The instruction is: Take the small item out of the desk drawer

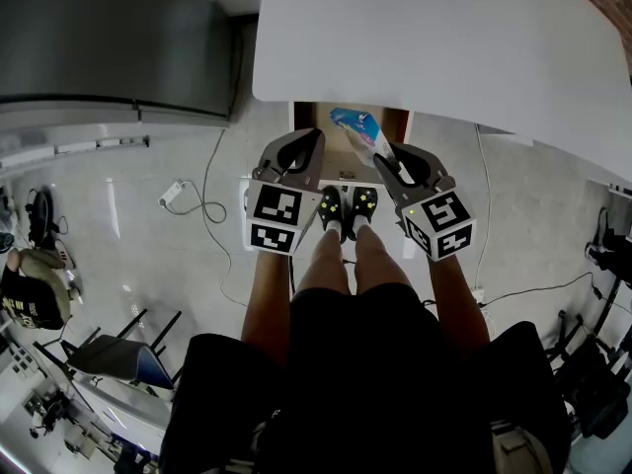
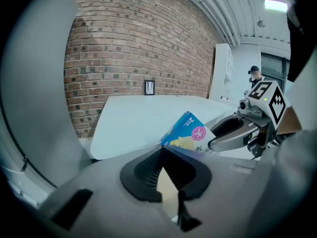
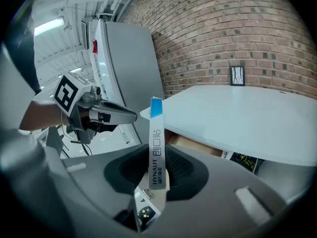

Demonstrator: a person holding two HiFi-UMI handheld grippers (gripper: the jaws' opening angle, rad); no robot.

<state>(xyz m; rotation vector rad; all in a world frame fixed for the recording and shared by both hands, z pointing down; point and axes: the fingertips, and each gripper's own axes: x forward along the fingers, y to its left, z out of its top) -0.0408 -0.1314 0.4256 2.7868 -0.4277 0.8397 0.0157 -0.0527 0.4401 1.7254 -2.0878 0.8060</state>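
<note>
The small item is a flat blue and white box (image 1: 357,129) with print along its edge. My right gripper (image 1: 382,158) is shut on it and holds it up over the open drawer (image 1: 398,122) under the white desk (image 1: 425,38). In the right gripper view the box (image 3: 156,148) stands edge-on between the pads, top end up. My left gripper (image 1: 314,138) hovers to the left of the box, shut with nothing in it. The left gripper view shows the box (image 2: 190,133) just beyond my closed left gripper (image 2: 161,152), with the right gripper (image 2: 237,130) behind it.
The person's legs and shoes (image 1: 348,210) stand right in front of the drawer. A grey cabinet (image 1: 109,47) stands at the left. A power strip with a cable (image 1: 173,194) lies on the floor. Chairs (image 1: 118,358) stand at the lower left, and a brick wall (image 3: 237,29) rises behind the desk.
</note>
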